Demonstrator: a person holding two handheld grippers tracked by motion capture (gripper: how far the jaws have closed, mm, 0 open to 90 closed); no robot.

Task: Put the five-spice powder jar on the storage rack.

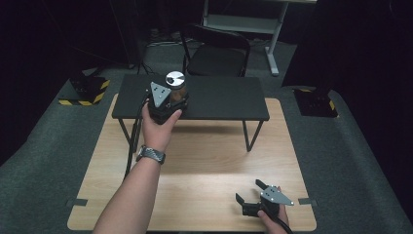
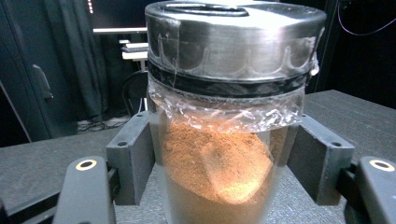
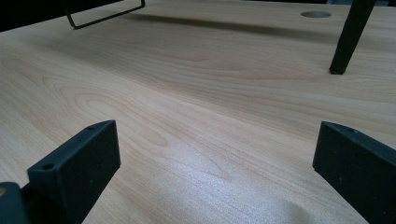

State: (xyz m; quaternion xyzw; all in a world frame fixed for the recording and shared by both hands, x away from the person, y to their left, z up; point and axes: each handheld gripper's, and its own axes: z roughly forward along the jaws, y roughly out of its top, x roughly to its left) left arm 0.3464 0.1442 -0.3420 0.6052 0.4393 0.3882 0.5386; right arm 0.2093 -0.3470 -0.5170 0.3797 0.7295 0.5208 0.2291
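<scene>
the left forearm reaches far forward over the wooden table, a watch on its wrist, and the left hand holds the left gripper upright above that table's far part, jaws closed in on something. the right gripper sits low at the table's near right corner, jaws spread wide, gripped by the right hand.
</scene>
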